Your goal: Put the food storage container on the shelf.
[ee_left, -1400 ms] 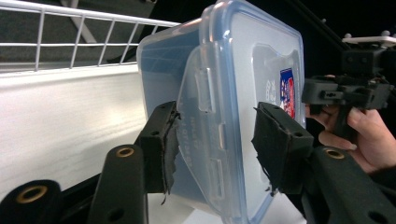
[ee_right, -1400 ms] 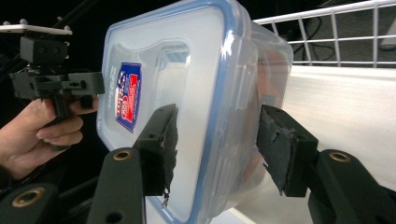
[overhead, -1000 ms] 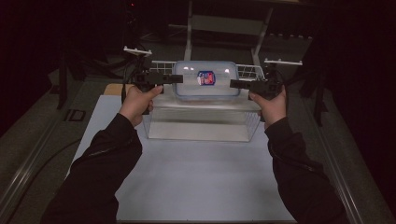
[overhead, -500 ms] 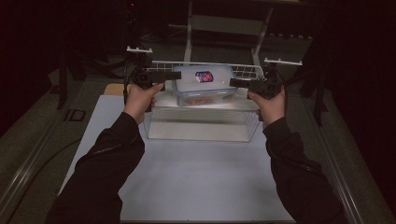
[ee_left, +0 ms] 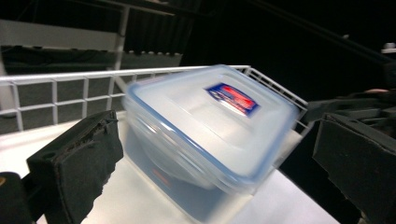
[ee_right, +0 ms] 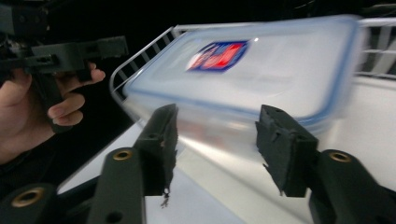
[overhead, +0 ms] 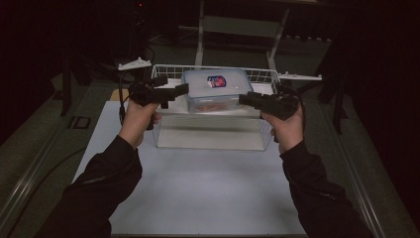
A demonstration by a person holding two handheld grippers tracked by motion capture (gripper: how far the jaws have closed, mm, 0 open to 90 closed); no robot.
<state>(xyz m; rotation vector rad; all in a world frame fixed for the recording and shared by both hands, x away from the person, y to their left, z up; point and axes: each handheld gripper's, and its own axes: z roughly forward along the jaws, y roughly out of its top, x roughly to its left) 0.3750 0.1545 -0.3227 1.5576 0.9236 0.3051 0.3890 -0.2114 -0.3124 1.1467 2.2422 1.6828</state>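
Note:
A clear plastic box (overhead: 216, 89) with a blue-rimmed lid and a red and blue label sits in a white wire basket (overhead: 168, 69). My left gripper (overhead: 174, 86) is at the box's left end and my right gripper (overhead: 247, 100) at its right end. In the left gripper view the blurred box (ee_left: 210, 126) lies between the wide-open jaws of the gripper (ee_left: 219, 154), clear of both pads. In the right gripper view the box (ee_right: 261, 70) is just past the open gripper (ee_right: 217, 126), with the left gripper (ee_right: 79, 51) and its hand beyond.
The basket stands at the far middle of a white table sheet (overhead: 198, 188). A pale metal frame (overhead: 200, 29) rises behind it. Darkness surrounds the table, and a grey ledge (overhead: 44, 148) runs along its left side.
The box tilted between the grippers half a second ago and now lies level and a little lower in the basket. Both hands have dropped slightly.

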